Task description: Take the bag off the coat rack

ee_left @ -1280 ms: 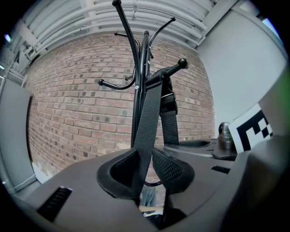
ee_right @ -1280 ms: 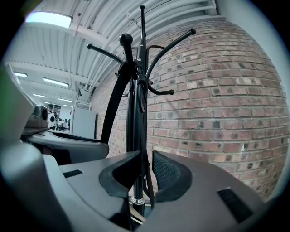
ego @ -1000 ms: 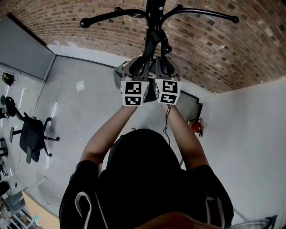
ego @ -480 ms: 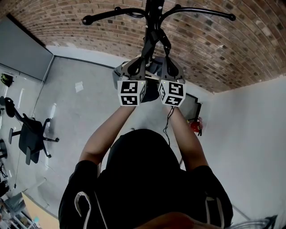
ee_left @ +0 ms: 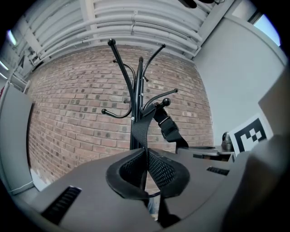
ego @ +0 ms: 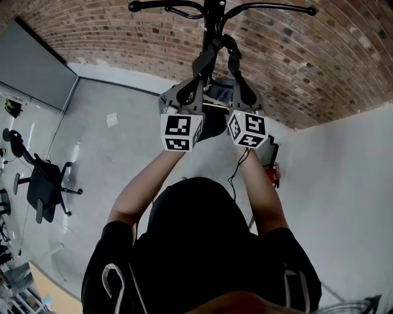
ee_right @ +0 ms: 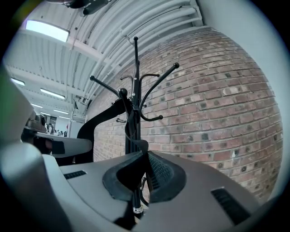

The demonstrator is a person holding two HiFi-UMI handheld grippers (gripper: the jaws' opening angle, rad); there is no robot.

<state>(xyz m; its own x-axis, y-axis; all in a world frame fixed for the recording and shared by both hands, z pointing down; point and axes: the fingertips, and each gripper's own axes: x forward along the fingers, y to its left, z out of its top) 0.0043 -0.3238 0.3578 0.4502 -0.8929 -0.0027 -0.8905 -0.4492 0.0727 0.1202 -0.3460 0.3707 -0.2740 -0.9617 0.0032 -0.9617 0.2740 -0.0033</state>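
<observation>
A black coat rack [ego: 213, 12] stands against the brick wall, and a black webbing strap [ego: 216, 48] hangs from one of its hooks [ee_left: 165, 102]. Most of the dark bag [ego: 212, 127] is hidden beneath my two grippers. My left gripper [ego: 202, 61] is shut on one side of the strap [ee_left: 141, 131], just below a plastic buckle [ee_left: 168, 129]. My right gripper [ego: 234, 62] is shut on the other side of the strap [ee_right: 131, 131], which runs up to the hook's knob [ee_right: 122, 93]. The two grippers are held up side by side, slightly apart.
The brick wall [ego: 319, 73] runs behind the rack and meets a white wall [ego: 344, 202] at the right. A black office chair [ego: 43, 187] stands on the grey floor at the left. A dark box [ego: 268, 153] and a red object [ego: 270, 175] sit near the corner.
Both grippers have risen toward the rack's hooks and spread apart, the right one swinging out to the right. The strap loop has opened wider between them.
</observation>
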